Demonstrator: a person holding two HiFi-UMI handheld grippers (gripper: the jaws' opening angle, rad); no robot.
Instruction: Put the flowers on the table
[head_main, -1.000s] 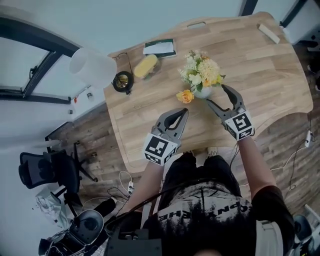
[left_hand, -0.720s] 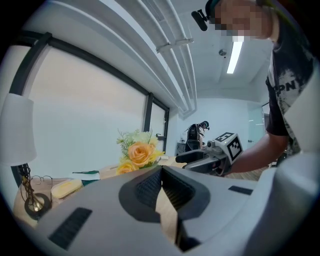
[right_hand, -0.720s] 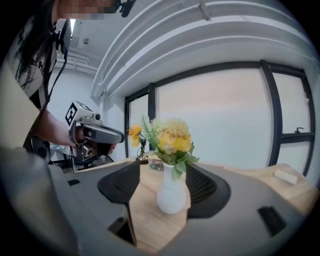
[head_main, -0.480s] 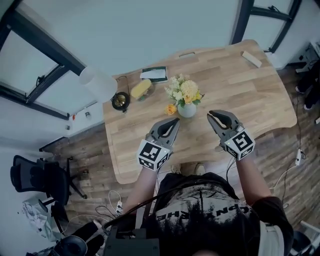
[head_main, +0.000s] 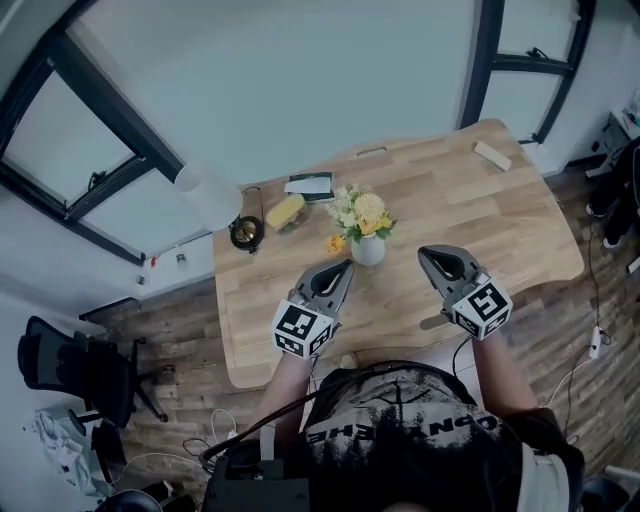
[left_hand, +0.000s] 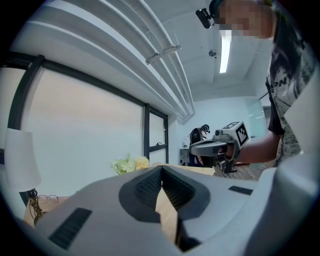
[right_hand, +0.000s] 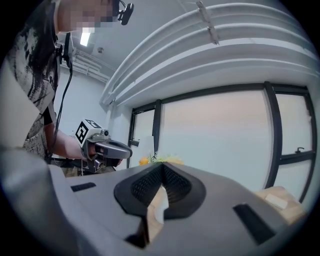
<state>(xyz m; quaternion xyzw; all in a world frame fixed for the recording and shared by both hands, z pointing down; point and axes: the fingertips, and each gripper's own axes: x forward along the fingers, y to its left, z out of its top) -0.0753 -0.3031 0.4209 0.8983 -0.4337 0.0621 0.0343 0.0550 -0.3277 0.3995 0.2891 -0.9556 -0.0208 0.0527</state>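
Note:
A bunch of yellow and white flowers (head_main: 359, 212) stands upright in a small pale vase (head_main: 368, 250) on the wooden table (head_main: 500, 215). My left gripper (head_main: 345, 266) hovers just left of the vase, its jaws shut with nothing between them. My right gripper (head_main: 424, 255) is held to the vase's right, apart from it, jaws shut and empty. In the left gripper view the flowers (left_hand: 129, 163) show beyond the jaw tips (left_hand: 161, 169), with the right gripper (left_hand: 192, 147) at the right. The right gripper view catches the flowers (right_hand: 159, 159) past its tips (right_hand: 161, 167) and the left gripper (right_hand: 129, 146).
On the table's far left lie a yellow object (head_main: 285, 210), a dark round thing (head_main: 245, 232) and a green-and-white booklet (head_main: 309, 185). A white lamp shade (head_main: 208, 196) hangs at the table's left edge. A pale block (head_main: 492, 155) rests at the far right corner. An office chair (head_main: 70, 370) stands on the floor at left.
The right gripper has let go of the vase, drawn back toward me and shut its jaws. The head camera has risen, so the table looks smaller. The flowers stay standing.

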